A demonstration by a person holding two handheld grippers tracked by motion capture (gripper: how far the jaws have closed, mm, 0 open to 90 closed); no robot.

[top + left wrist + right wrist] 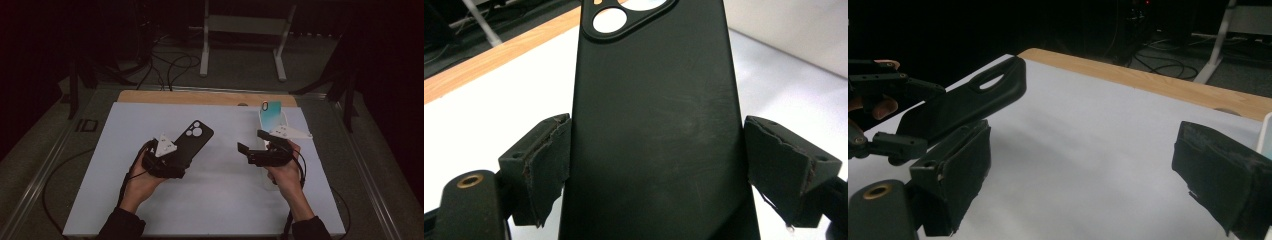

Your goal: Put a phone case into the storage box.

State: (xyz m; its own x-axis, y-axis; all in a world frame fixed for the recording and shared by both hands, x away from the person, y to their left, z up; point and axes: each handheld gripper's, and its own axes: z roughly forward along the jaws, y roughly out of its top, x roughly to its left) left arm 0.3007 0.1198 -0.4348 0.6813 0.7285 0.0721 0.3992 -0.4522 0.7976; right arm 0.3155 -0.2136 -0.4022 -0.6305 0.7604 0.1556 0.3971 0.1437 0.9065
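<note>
Black matte phone case [654,125] clamped edgewise in left tool [165,159], mid-frame; shallow pad contact, could twist out. Right tool [1078,165] jaws apart, empty; careless approach may knock case onto white counter [210,200].

Left gripper [176,150] angles toward the table's far right, jaws clamped wide. Right gripper [250,142] points left, jaws apart, nothing between.
</note>
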